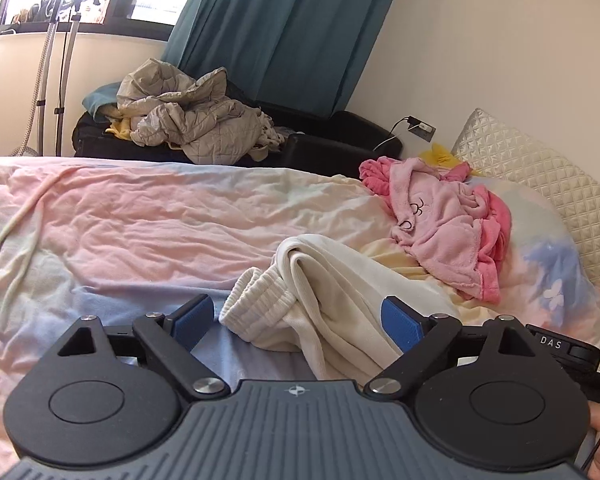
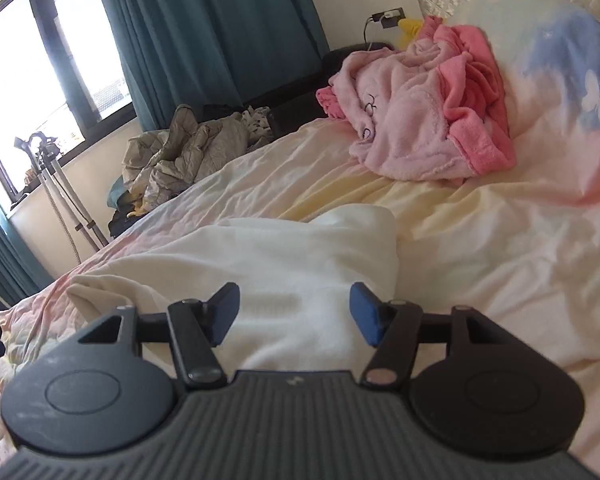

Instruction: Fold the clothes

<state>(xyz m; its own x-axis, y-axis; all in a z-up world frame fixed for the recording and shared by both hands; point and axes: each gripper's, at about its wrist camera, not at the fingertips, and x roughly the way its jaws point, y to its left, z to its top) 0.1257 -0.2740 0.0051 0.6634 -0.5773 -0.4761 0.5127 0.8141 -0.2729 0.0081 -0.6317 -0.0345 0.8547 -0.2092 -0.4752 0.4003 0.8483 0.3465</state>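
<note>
A cream white garment [image 1: 332, 300] with a ribbed cuff [image 1: 256, 300] lies bunched on the pastel bed sheet [image 1: 140, 224]. My left gripper [image 1: 300, 322] is open, its blue pads either side of the cuff end, not gripping it. In the right wrist view the same white garment [image 2: 284, 264] lies spread below my right gripper [image 2: 294, 314], which is open and empty just above the cloth. A pink fleece garment [image 1: 448, 228] lies crumpled near the pillow; it also shows in the right wrist view [image 2: 424, 112].
A quilted cream pillow [image 1: 540, 168] stands at the bed head. A black couch [image 1: 320, 140] with a grey quilted jacket [image 1: 188, 120] is beyond the bed. Teal curtains [image 1: 284, 32], a wall socket [image 1: 422, 127] and a metal stand [image 1: 60, 80] are behind.
</note>
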